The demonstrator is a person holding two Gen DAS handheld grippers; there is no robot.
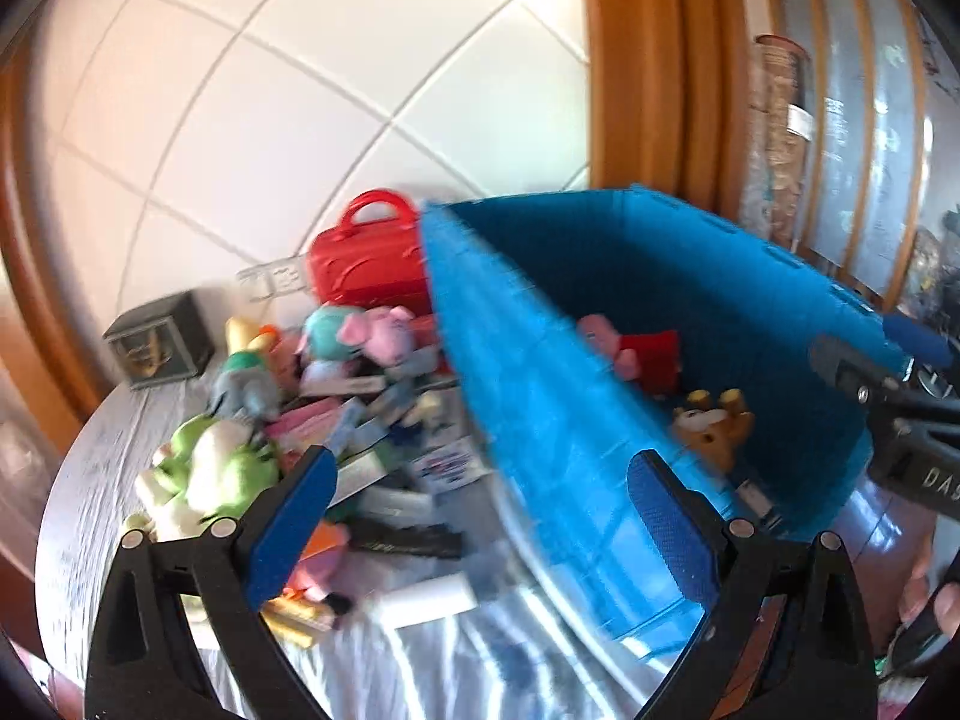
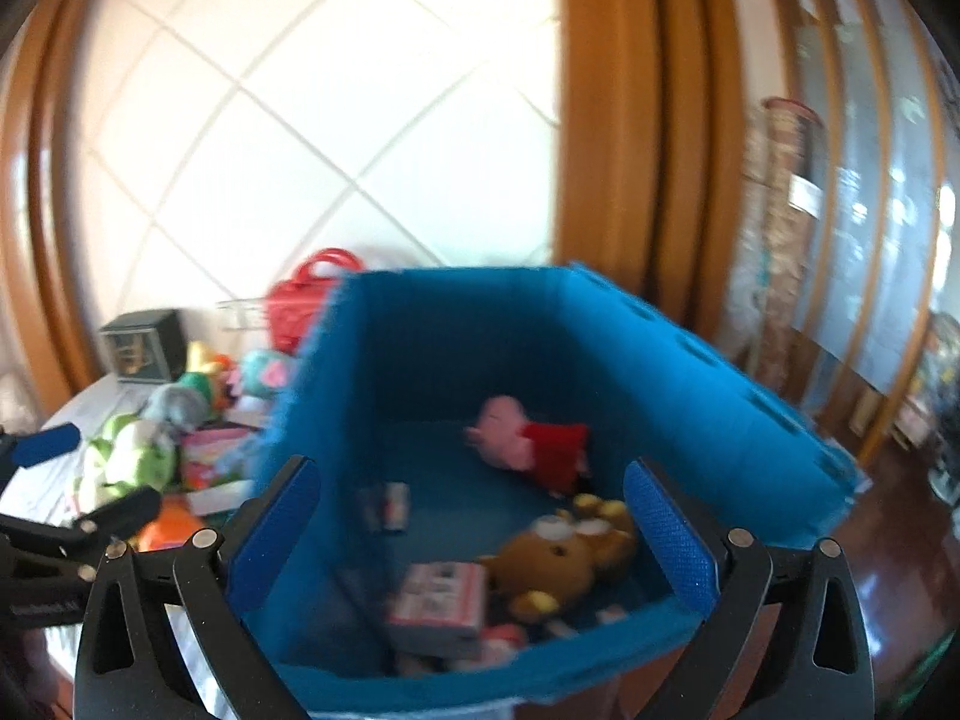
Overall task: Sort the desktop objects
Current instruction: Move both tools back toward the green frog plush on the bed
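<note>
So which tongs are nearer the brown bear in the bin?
Right tongs: over the bin, the brown bear just ahead. Left tongs straddle the bin wall, beside the toy pile.

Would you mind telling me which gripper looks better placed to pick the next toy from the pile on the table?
Left, probably. The left gripper is open and faces the pile, close to the green plush. The right gripper, also open, looks into the blue bin.

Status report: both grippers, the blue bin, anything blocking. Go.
Left gripper open, empty. Right gripper open, empty, over the blue bin. Brown bear plush inside; green plush unsorted on table. Nothing blocking.
</note>
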